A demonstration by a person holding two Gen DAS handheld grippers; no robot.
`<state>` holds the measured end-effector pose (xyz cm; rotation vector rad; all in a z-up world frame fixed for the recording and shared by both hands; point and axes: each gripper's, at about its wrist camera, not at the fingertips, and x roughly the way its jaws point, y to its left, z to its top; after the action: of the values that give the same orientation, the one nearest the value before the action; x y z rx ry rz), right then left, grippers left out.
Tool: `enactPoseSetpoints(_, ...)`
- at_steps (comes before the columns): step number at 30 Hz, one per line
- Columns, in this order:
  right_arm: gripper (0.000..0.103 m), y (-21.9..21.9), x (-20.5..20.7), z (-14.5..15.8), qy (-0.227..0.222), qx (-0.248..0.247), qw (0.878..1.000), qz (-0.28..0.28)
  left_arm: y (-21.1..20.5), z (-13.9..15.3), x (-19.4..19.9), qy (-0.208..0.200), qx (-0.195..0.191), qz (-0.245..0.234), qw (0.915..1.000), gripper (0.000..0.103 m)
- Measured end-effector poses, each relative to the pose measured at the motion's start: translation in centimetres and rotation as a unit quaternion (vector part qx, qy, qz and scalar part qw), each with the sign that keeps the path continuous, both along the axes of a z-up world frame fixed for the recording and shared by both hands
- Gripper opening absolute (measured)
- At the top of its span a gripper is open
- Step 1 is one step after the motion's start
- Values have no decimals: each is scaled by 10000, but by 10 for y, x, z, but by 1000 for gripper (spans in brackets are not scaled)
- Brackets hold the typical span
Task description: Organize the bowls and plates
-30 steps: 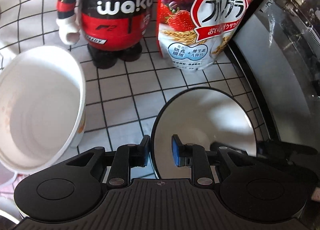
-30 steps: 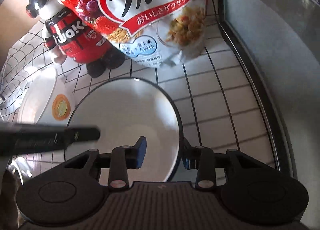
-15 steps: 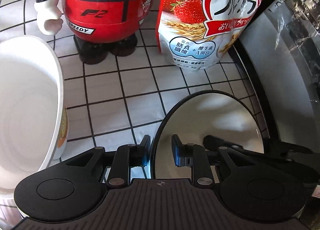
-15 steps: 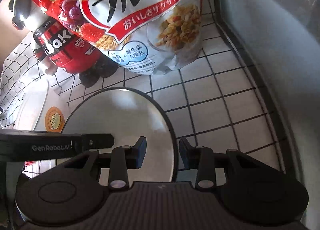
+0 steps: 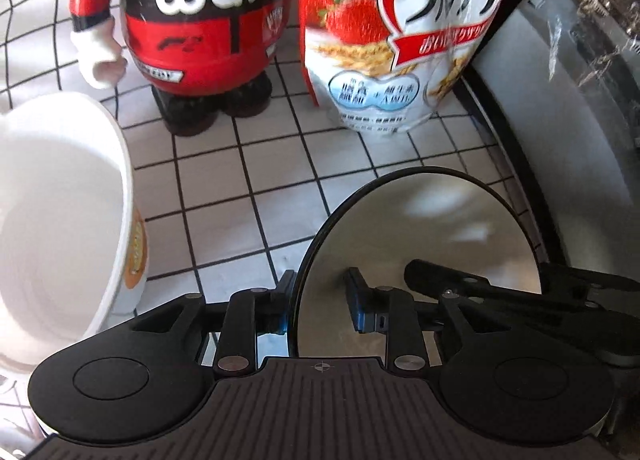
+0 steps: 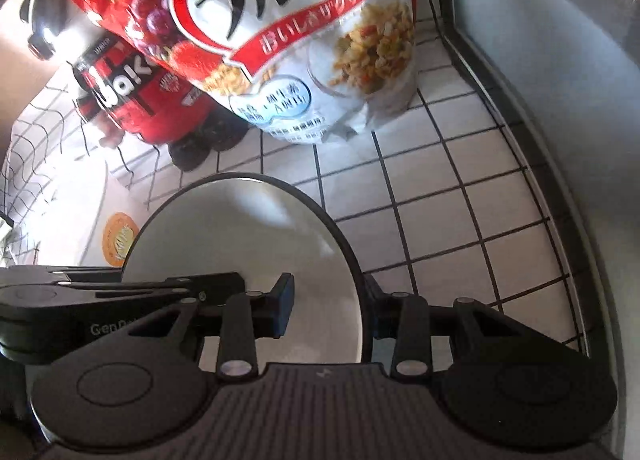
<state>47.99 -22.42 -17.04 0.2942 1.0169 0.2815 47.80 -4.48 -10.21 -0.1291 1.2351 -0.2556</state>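
The work surface is a white cloth with a black grid (image 5: 248, 195), bordered on the right by a dark-framed appliance (image 5: 568, 107). A black-rimmed white plate (image 5: 432, 227) lies on the cloth at the right. The left gripper (image 5: 320, 306) straddles its left rim, jaws parted, not clenched. The right gripper (image 6: 328, 310) straddles the right rim likewise. A white bowl (image 5: 56, 219) stands left. A red figurine (image 5: 208, 19) and cereal bag (image 6: 280, 31) stand behind.
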Motion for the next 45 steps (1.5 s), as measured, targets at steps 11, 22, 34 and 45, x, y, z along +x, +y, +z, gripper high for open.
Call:
enactPoseSetpoints(11,37,4,-16,43,-341,122,9993,15,11,53,-15,-231,70,50,9997,30)
enactPoseSetpoints(22,37,25,-88,88,-565,131,9964,617,46,95,-94,-92,-159,3,9998,34)
enactPoseSetpoints(34,38,45,-133,27,143,34,9968,785,46,44,-151,25,212,-244,9995,29)
enactPoseSetpoints(45,40,51,-137,29,-237,-286,9961,804,63,53,-158,-200,-15,-172,9997,26)
